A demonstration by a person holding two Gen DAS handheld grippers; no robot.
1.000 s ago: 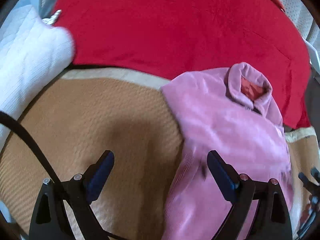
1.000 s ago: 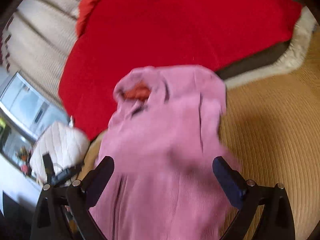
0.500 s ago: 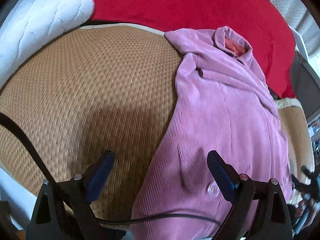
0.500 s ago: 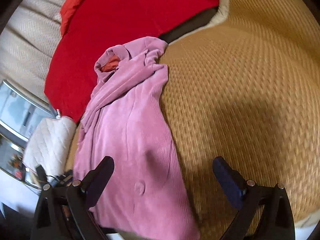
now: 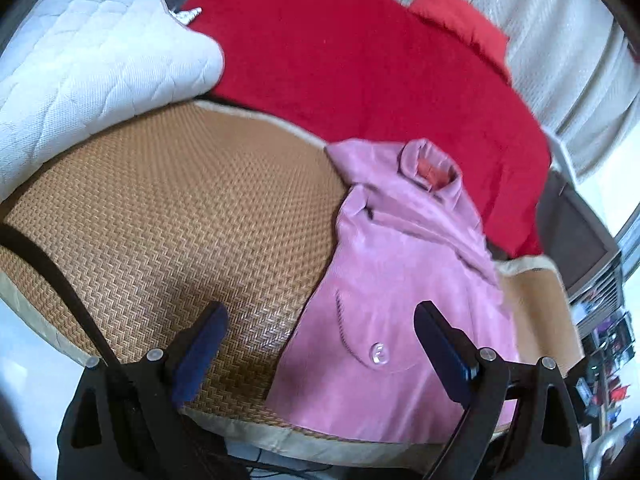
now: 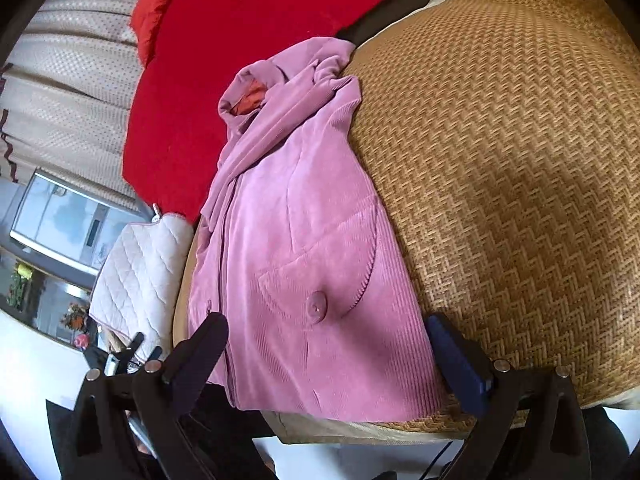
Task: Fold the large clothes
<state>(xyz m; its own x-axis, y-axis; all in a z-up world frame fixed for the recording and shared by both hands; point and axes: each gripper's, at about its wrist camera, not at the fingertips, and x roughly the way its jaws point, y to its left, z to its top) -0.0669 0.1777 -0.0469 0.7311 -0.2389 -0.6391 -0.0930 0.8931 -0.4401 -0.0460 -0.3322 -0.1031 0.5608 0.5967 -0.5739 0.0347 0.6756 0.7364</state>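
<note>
The pink corduroy jacket (image 6: 304, 248) lies folded lengthwise on the woven mat (image 6: 520, 168), collar toward the red blanket (image 5: 360, 60), hem at the near edge. It looks thick and soft, I'd judge fairly heavy and not slippery (the ribbing should grip). I'd take it by the two hem corners. My right gripper (image 6: 326, 354) hangs wide open over the hem, holding nothing; my left gripper (image 5: 320, 344) is equally spread and empty. A white quilted pillow (image 5: 80, 60) sits aside.

Woven straw mat (image 5: 168, 216) covers the bed; pink corduroy coat (image 6: 304, 248) lies flat along its near edge, white quilted pillow (image 5: 88, 60) at one corner.
</note>
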